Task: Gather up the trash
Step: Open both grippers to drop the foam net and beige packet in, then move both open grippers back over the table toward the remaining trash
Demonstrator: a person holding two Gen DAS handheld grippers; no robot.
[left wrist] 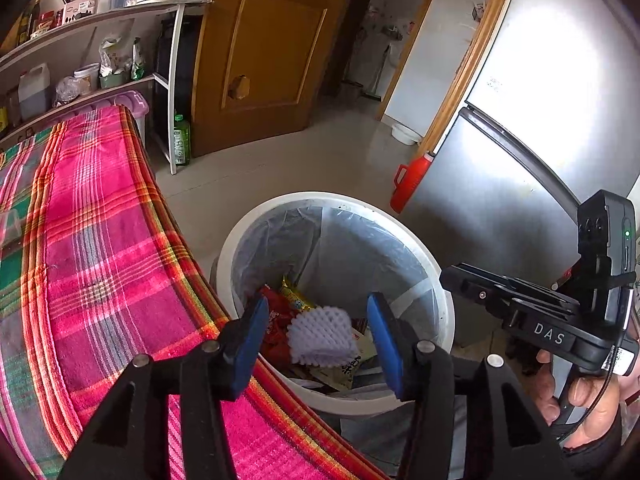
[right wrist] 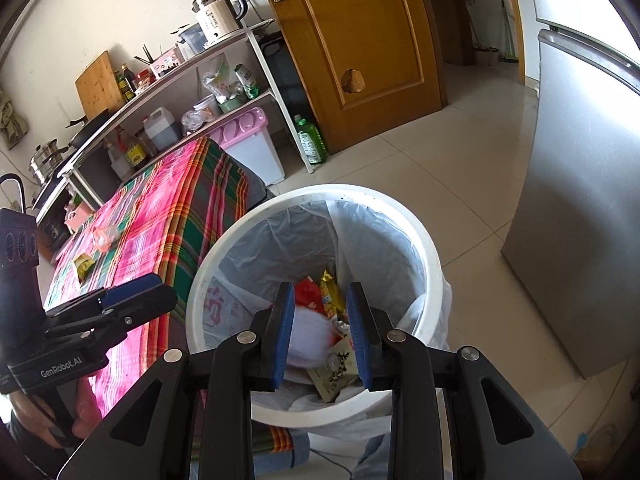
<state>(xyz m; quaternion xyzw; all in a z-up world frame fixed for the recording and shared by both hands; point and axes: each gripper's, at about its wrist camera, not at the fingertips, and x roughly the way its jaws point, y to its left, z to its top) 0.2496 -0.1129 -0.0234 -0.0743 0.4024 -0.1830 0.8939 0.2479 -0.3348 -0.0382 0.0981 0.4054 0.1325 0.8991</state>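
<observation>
A white bin (left wrist: 446,312) with a clear liner stands on the floor beside the table. My left gripper (left wrist: 318,344) hangs over it, open wide. A white foam fruit net (left wrist: 322,336) sits between the blue pads, clear of both, above red and yellow wrappers (left wrist: 280,312) in the bin. My right gripper (right wrist: 320,334) is over the same bin (right wrist: 340,192), its pads apart with nothing between them; the foam net (right wrist: 308,340) shows blurred below. On the plaid-covered table (right wrist: 168,216) lie a yellow-green wrapper (right wrist: 82,266) and a crumpled clear plastic piece (right wrist: 106,236).
A silver fridge (left wrist: 520,120) stands right of the bin, with a red flask (left wrist: 410,180) at its foot. Behind are a wooden door (left wrist: 272,48), a white shelf unit (right wrist: 224,76) with kitchenware, a green bottle (right wrist: 312,144) and a pink-lidded box (right wrist: 248,140).
</observation>
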